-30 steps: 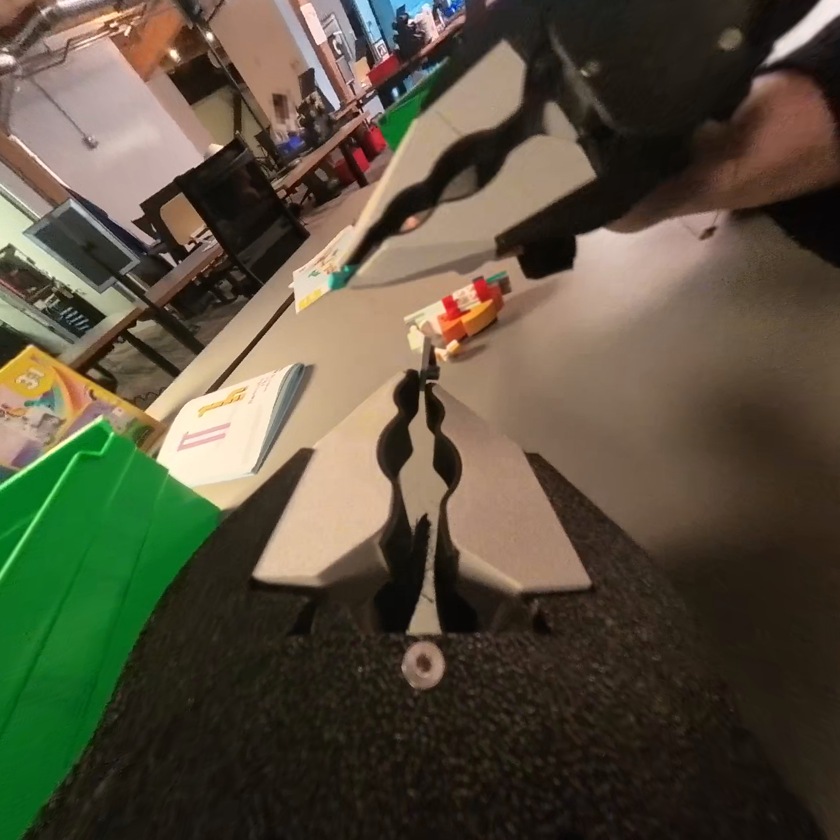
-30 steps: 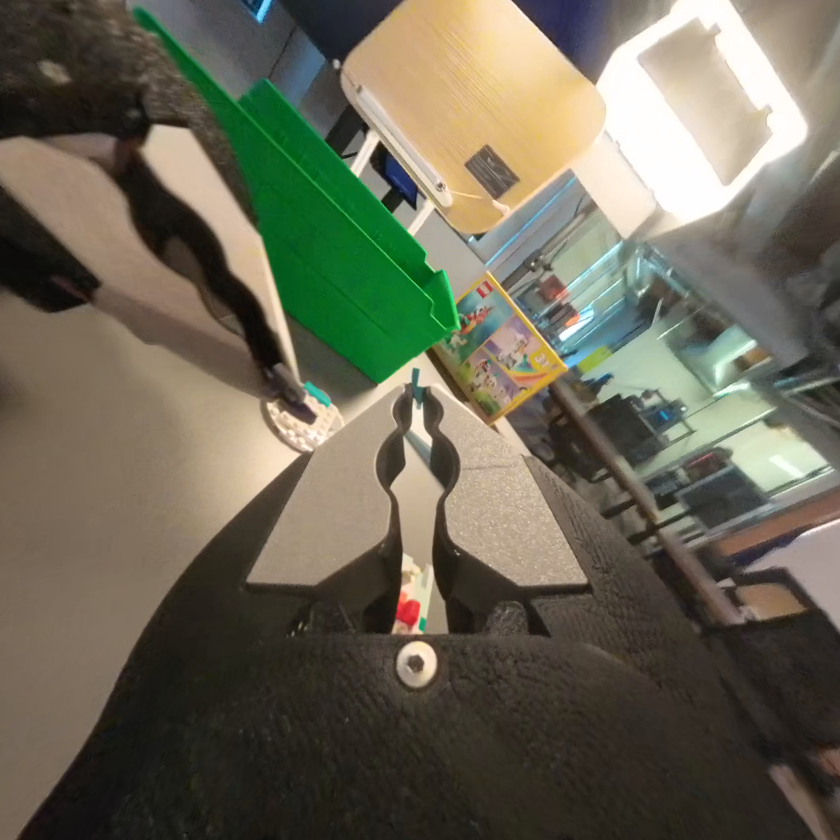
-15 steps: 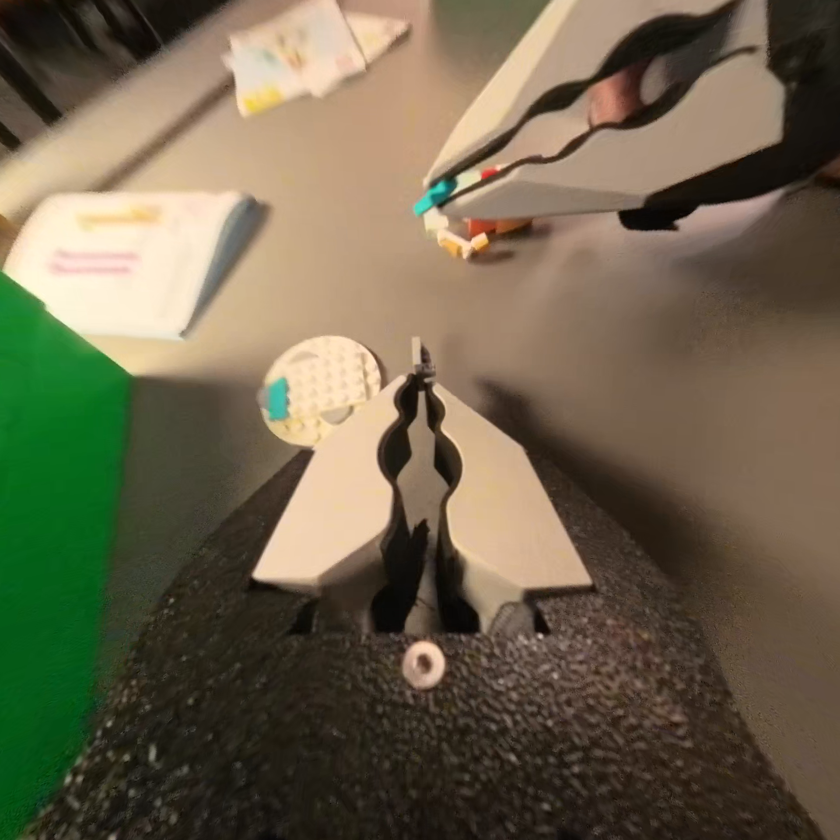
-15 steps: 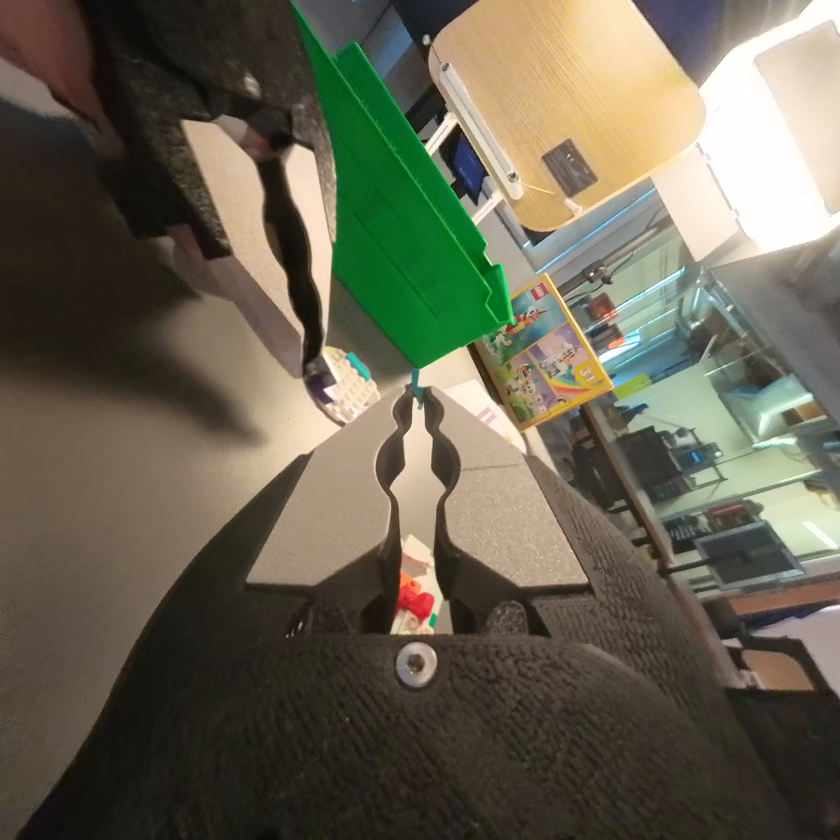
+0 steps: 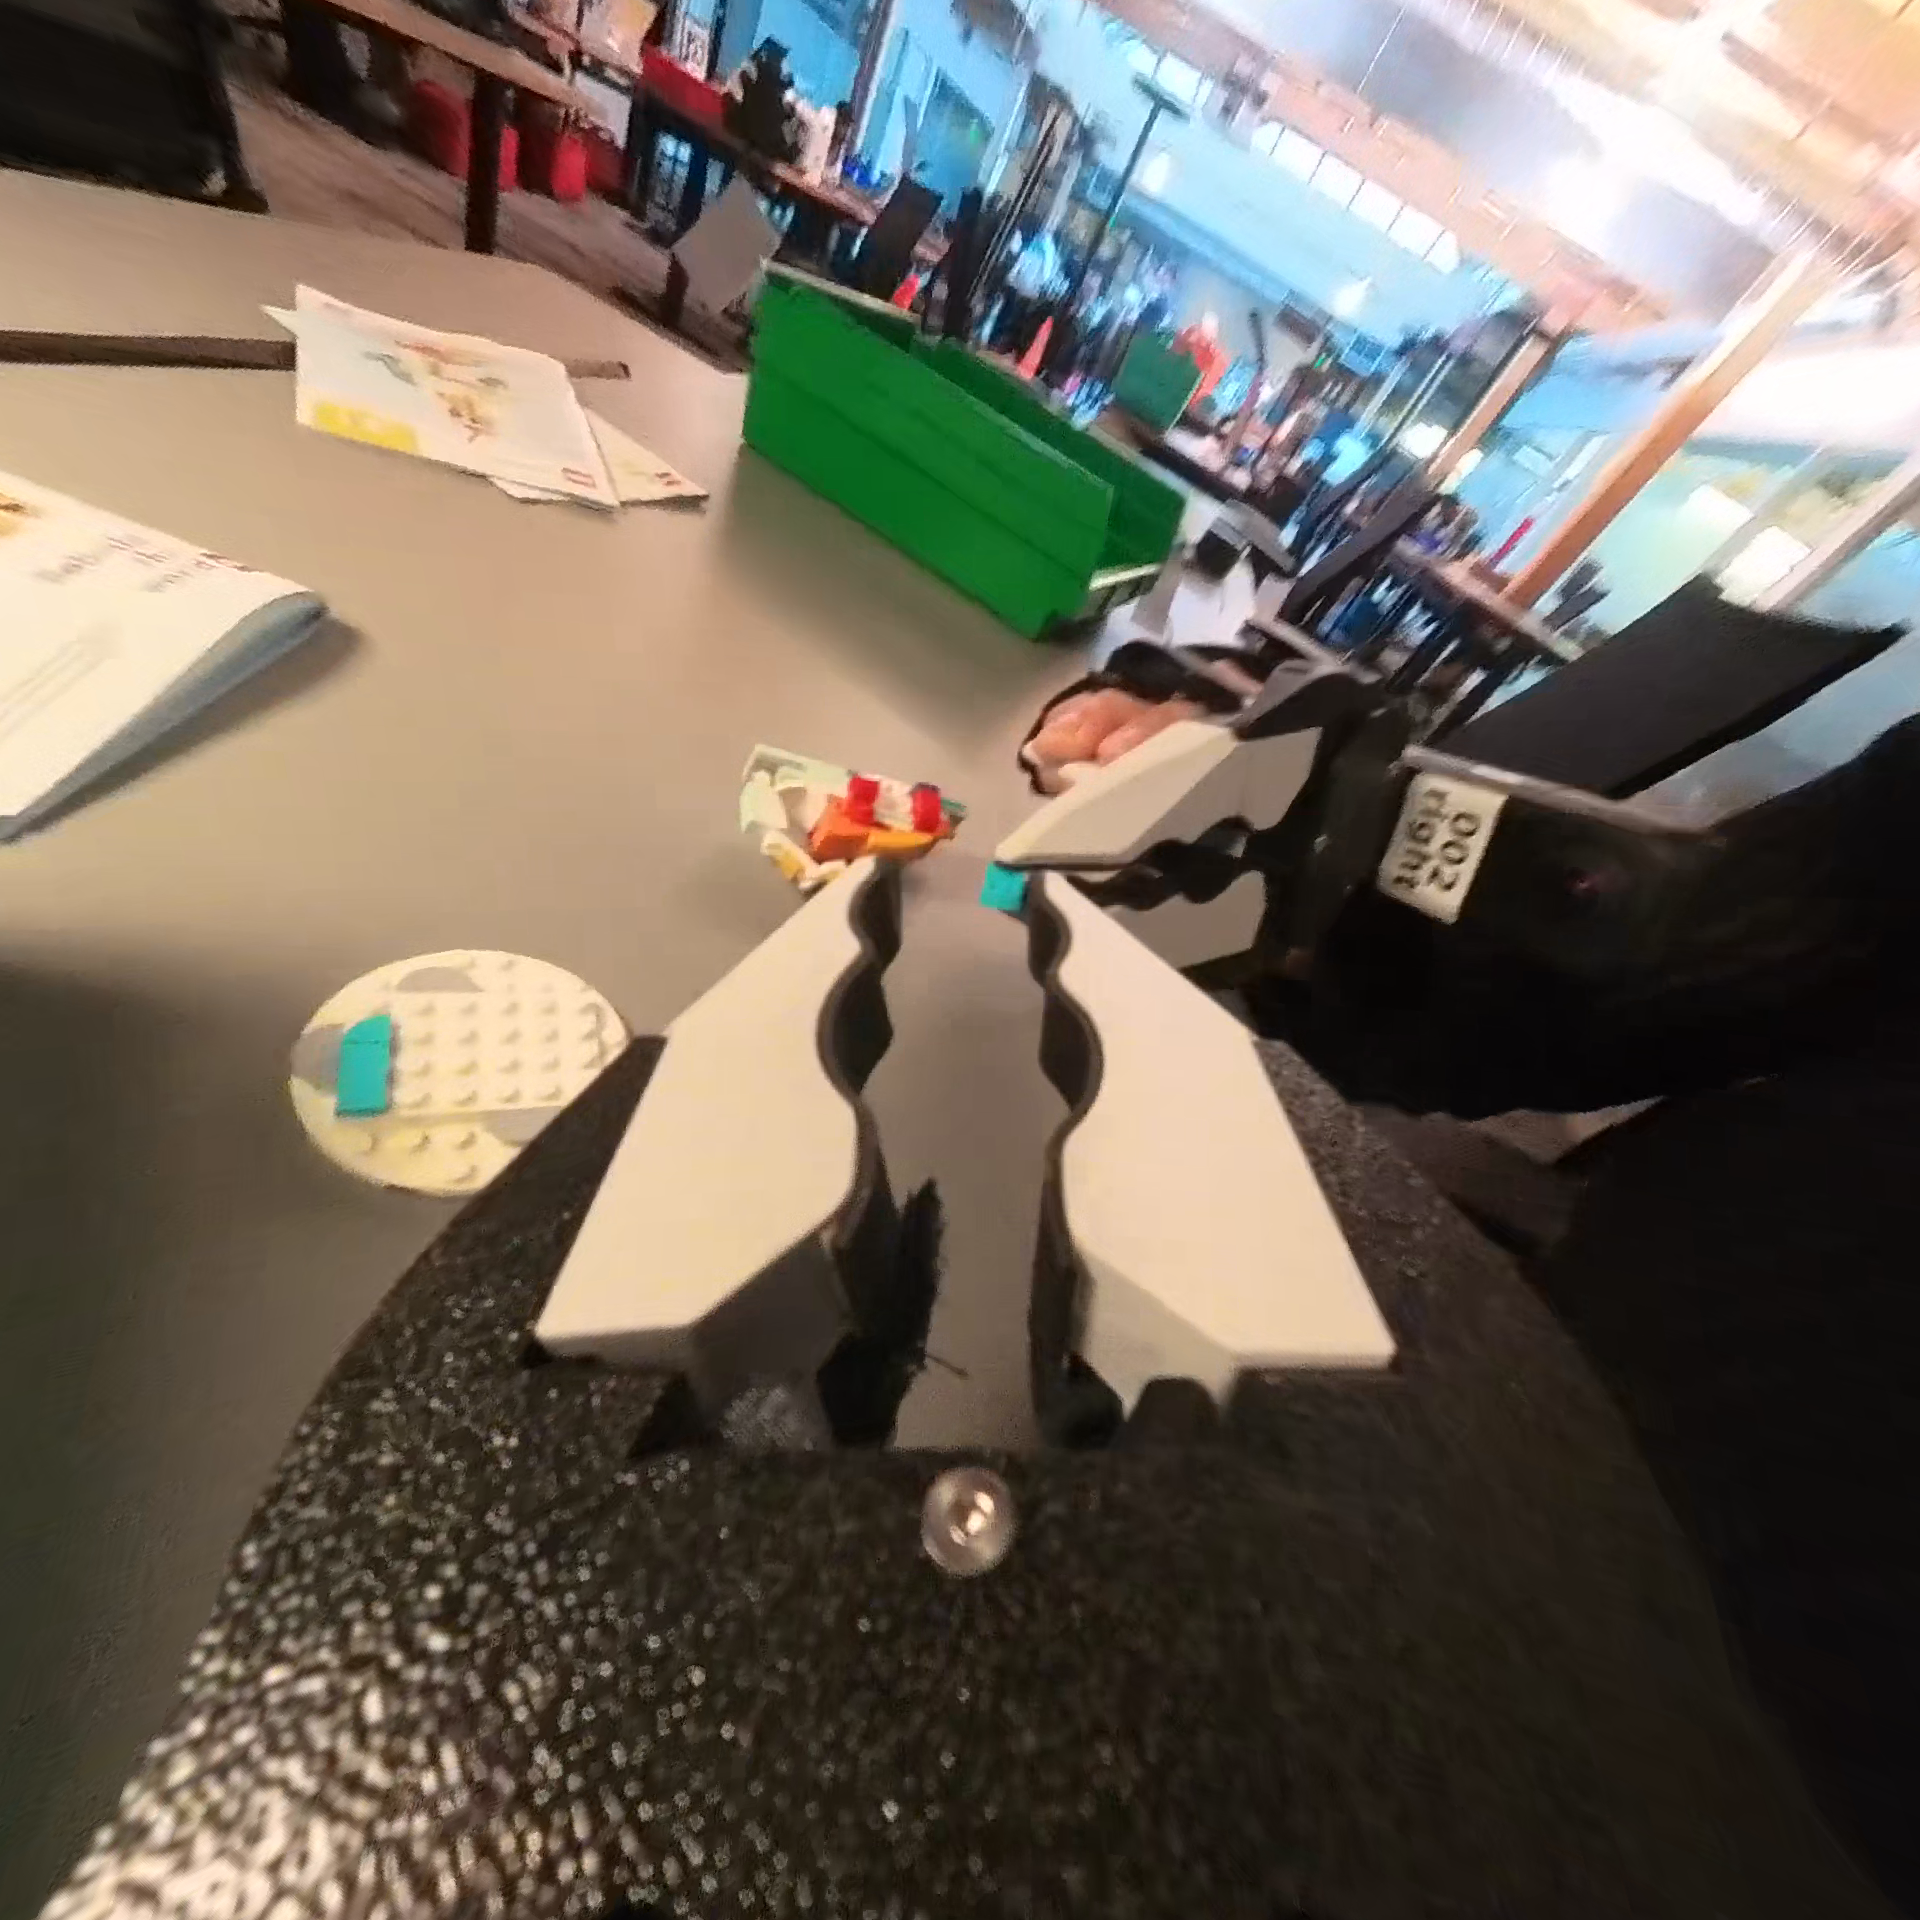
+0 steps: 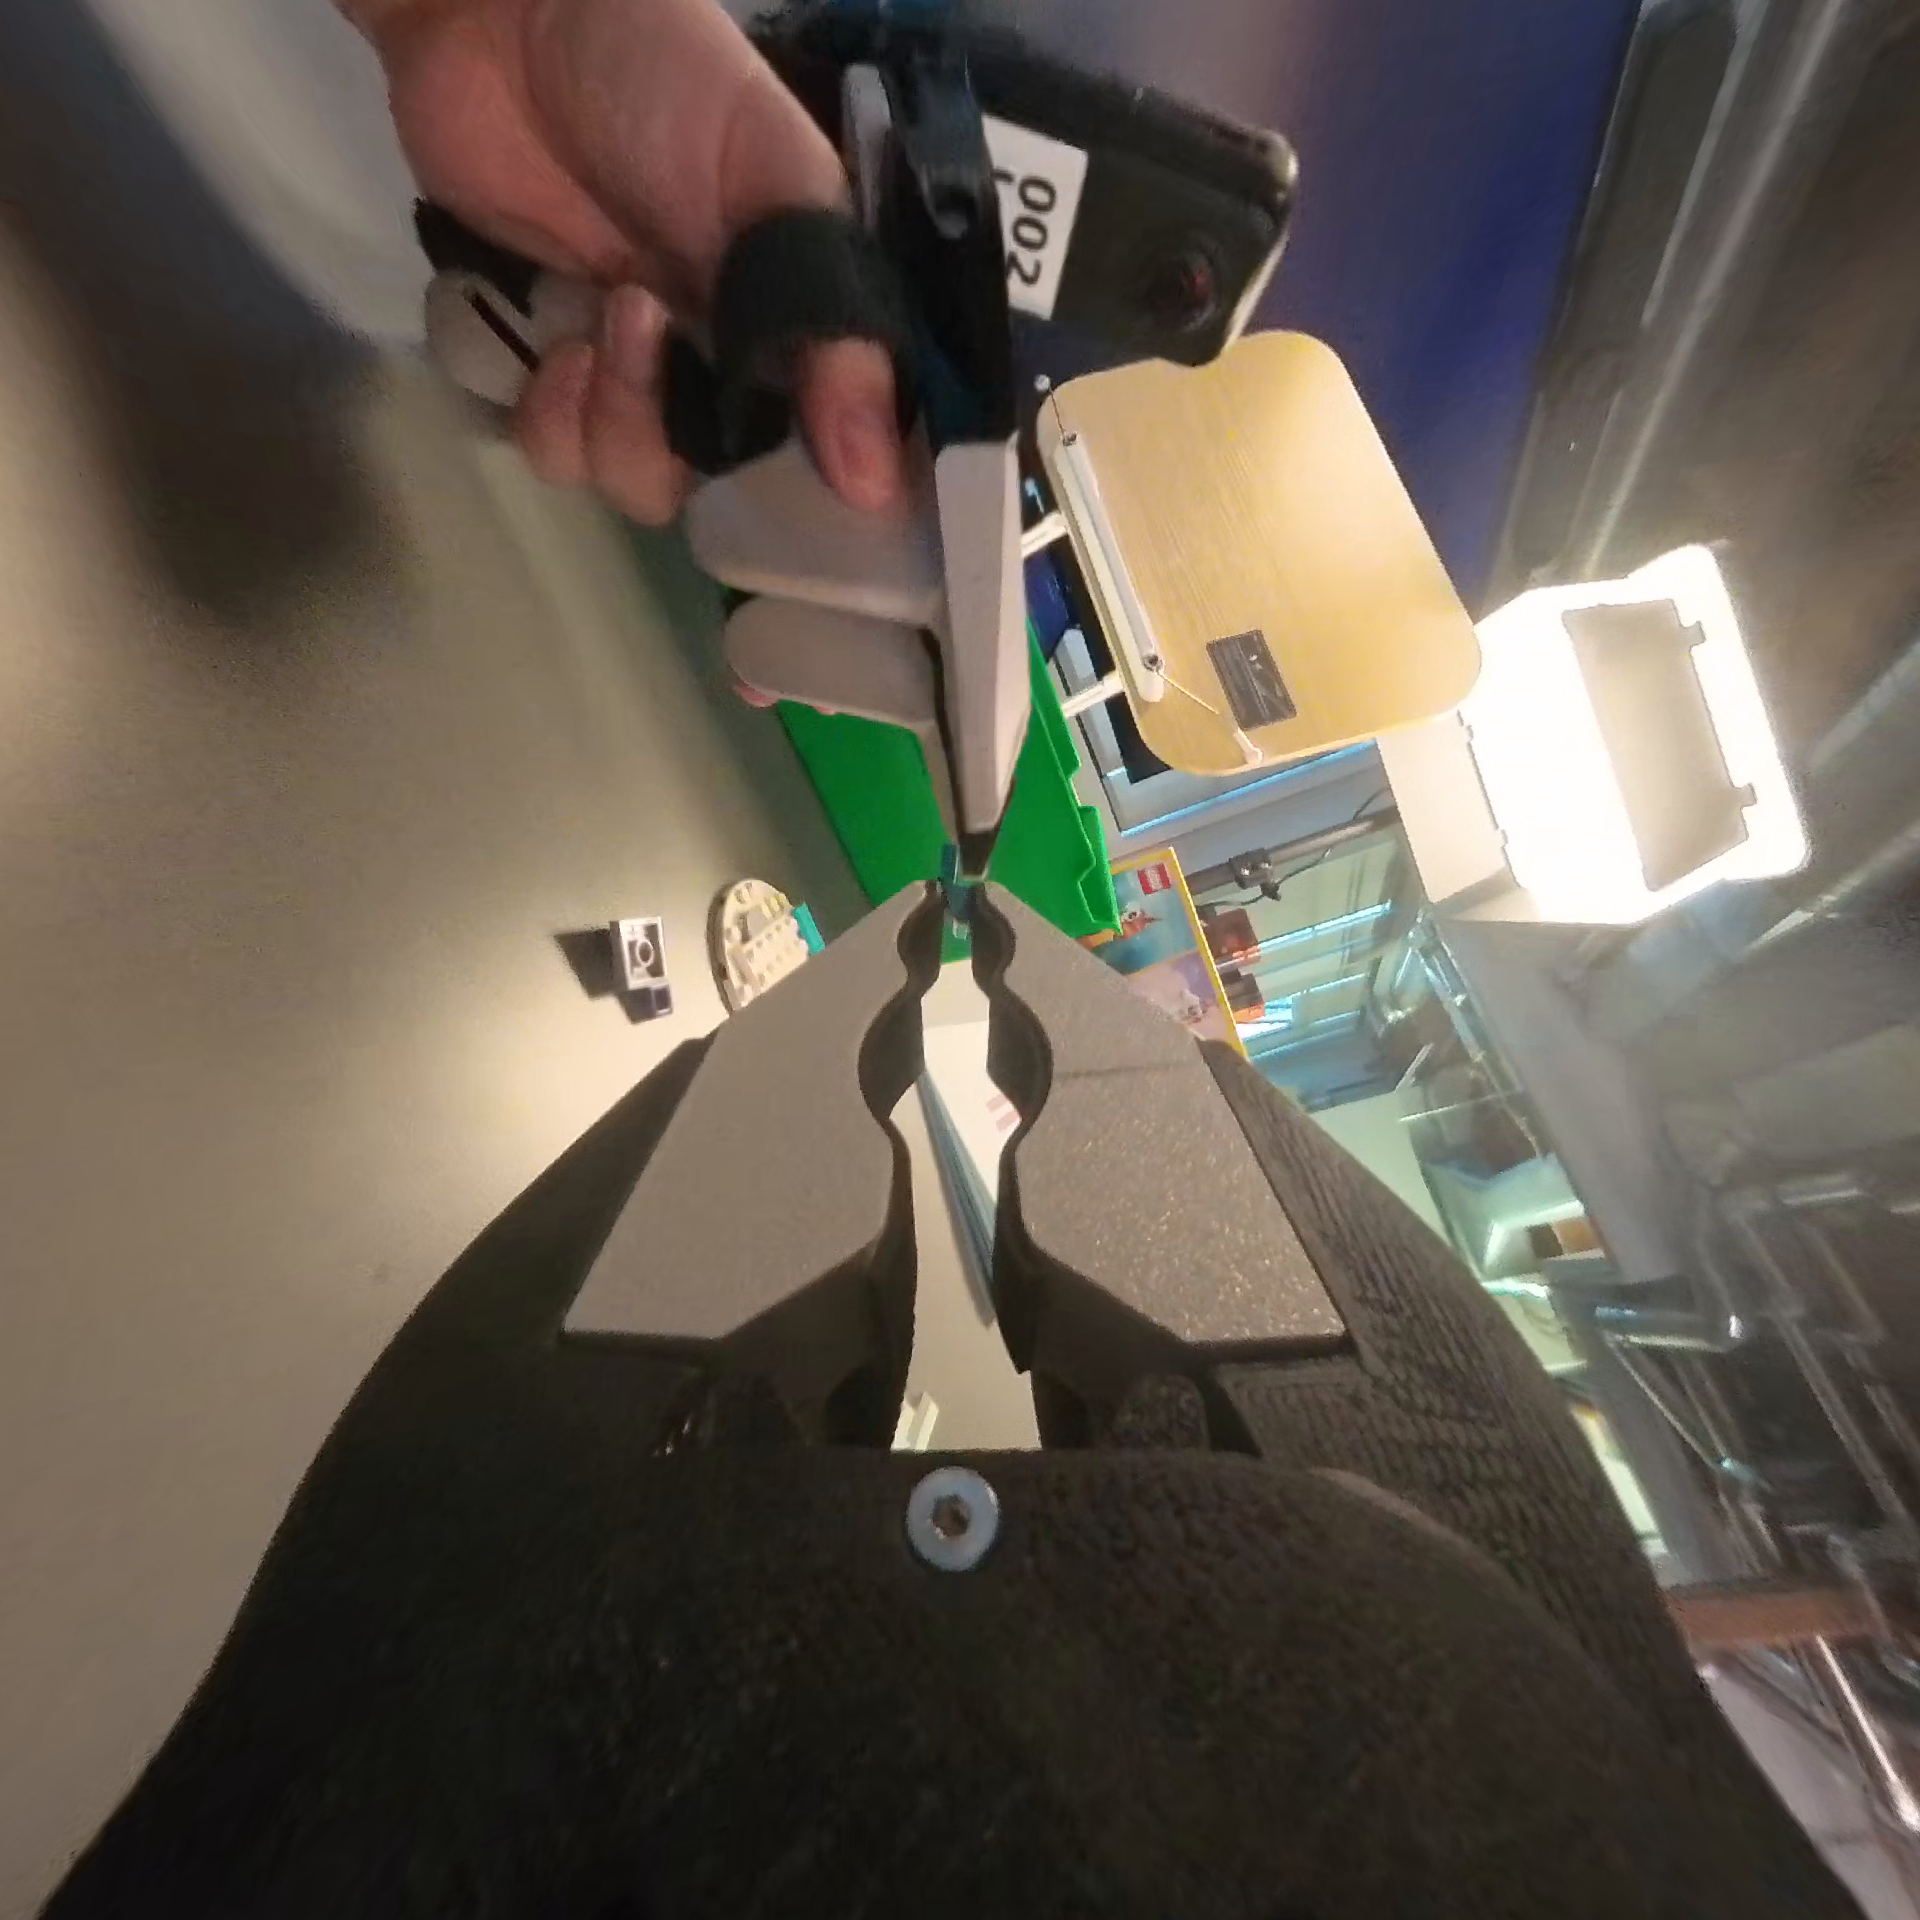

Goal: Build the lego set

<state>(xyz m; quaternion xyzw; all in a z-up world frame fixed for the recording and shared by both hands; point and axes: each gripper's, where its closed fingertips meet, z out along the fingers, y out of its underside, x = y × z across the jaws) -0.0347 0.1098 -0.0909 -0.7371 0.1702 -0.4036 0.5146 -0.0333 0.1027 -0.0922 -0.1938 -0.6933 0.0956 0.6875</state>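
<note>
1. Reference: round studded plate (image 5: 457, 1060), white, flat on the grey table (image 5: 468, 665). All places below are given from it.
2. Left of the plate and farther back: an open booklet (image 5: 114, 634), lying flat, well apart.
3. On the plate, at its left edge: one teal tile (image 5: 364, 1062), seated on the studs.
4. In the right wrist view, a small grey-and-dark piece (image 6: 636, 966) lies on the table just beside the plate, on the side away from the grippers. Nothing touches it.
5. Just right of the plate: left gripper (image 5: 951, 883).
   - Change noted: half a second ago its fingers were pinched together on a thin dark sliver. Now they stand clearly apart and the sliver is gone from between them.
   - Bare table shows through the gap, and nothing is gripped.
6. Beyond the plate, just past the left gripper's left fingertip: a small heap of bricks (image 5: 852, 821), red, orange and white, resting loose on the table.
7. Right of the plate, at the left gripper's right fingertip: teal piece (image 5: 1003, 890), raised off the table.
   - It sits inside the left gripper's opening, hard by the right finger and well apart from the left one.
   - Contact with that right finger: cannot tell.
8. Farthest right of the plate: right gripper (image 5: 1013, 868), fingers closed tight on the teal piece (image 6: 954, 894), pinched at the very tips. This grasp is unchanged over the last second. Its tips now meet the left gripper's tips.
</note>
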